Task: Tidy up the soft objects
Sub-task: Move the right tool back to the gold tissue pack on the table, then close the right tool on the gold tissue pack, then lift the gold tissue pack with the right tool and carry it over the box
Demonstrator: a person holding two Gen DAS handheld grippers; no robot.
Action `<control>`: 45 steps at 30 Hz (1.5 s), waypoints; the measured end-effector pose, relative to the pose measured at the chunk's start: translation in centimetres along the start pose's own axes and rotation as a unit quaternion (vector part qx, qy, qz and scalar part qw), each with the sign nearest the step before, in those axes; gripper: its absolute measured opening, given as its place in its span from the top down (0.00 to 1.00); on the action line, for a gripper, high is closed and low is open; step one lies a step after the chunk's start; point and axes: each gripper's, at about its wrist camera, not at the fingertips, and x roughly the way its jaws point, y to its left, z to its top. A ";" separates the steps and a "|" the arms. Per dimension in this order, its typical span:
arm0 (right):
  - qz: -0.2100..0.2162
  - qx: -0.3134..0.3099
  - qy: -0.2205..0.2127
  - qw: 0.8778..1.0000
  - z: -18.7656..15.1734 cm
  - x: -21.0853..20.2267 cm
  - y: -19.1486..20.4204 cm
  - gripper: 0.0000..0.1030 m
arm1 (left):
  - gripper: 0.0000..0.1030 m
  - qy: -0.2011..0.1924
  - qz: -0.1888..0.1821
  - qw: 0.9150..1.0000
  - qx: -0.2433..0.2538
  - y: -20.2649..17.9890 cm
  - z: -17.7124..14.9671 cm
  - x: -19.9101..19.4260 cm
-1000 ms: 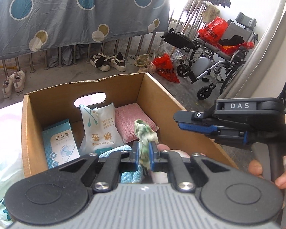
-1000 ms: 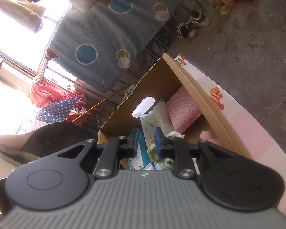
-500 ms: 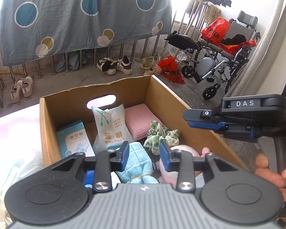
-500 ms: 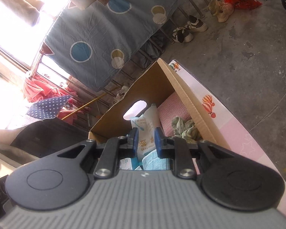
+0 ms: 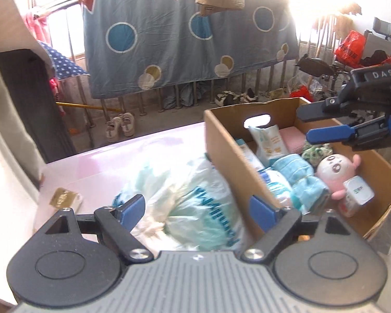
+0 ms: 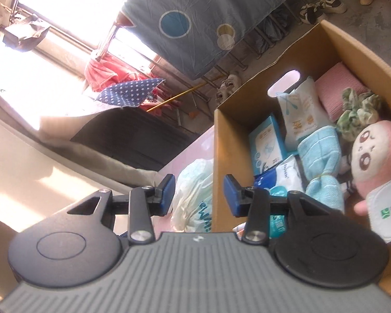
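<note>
The green-and-white scrunchie [image 5: 315,152] [image 6: 357,112] lies loose in the cardboard box [image 5: 229,154] [image 6: 221,156], beside a pink plush doll [image 5: 333,172] [image 6: 375,154] and a rolled blue towel [image 5: 299,177] [image 6: 320,161]. Left of the box, my left gripper [image 5: 196,211] hangs over a white plastic bag [image 5: 190,198] [image 6: 195,198]; its jaws are opening wide and grip nothing. My right gripper [image 6: 199,194] [image 5: 318,122] hovers above the box's near side. Its jaws are also opening, with nothing pressed between the pads.
The box also holds a cotton-swab bag [image 6: 302,114], a pink pad [image 6: 336,88], a blue plaster box [image 6: 267,140] and a white carton [image 6: 388,211]. A small gold packet [image 5: 65,198] lies on the pink table [image 5: 104,161]. A quilt-draped railing, shoes and a wheelchair stand beyond.
The left gripper let go of the scrunchie, which now rests in the box, then opened wide and swung left over the plastic bag. The right gripper drew back and began opening.
</note>
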 end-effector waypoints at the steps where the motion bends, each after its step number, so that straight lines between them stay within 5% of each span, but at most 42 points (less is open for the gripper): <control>1: 0.006 -0.013 0.016 1.000 -0.5 1.4 1.6 0.59 | 0.13 -0.003 0.018 1.000 0.000 1.2 -0.7 -0.4; 6: 0.032 -0.073 0.089 0.993 -2.5 8.4 8.4 0.55 | 0.13 -0.008 0.121 0.993 -0.008 7.1 -3.5 -0.4; 10: 0.048 -0.109 0.149 0.982 -3.2 15.0 12.8 0.52 | 0.13 -0.022 0.170 0.983 -0.064 12.0 -4.7 1.8; 17: 0.055 -0.102 0.256 0.960 -1.7 30.7 17.1 0.52 | 0.13 -0.014 0.158 0.977 -0.142 18.2 -5.0 8.2; 25: 0.016 -0.109 0.279 0.954 -1.4 45.0 16.4 0.55 | 0.24 0.032 0.139 0.975 -0.171 21.9 -4.9 14.8; 30: 0.004 -0.129 0.288 0.949 -1.9 49.4 15.6 0.58 | 0.34 0.067 0.123 0.971 -0.192 23.4 -5.5 17.8; 36: -0.003 -0.135 0.296 0.946 -2.8 52.8 14.7 0.58 | 0.36 0.066 0.112 0.970 -0.207 23.9 -5.7 18.9; 41: 0.000 -0.129 0.332 0.934 -4.4 53.1 14.2 0.74 | 0.45 0.069 0.100 0.967 -0.225 23.8 -5.9 19.4; 45: -0.008 -0.140 0.342 0.929 -5.3 52.0 14.3 0.75 | 0.44 0.073 0.103 0.968 -0.215 22.9 -5.9 18.5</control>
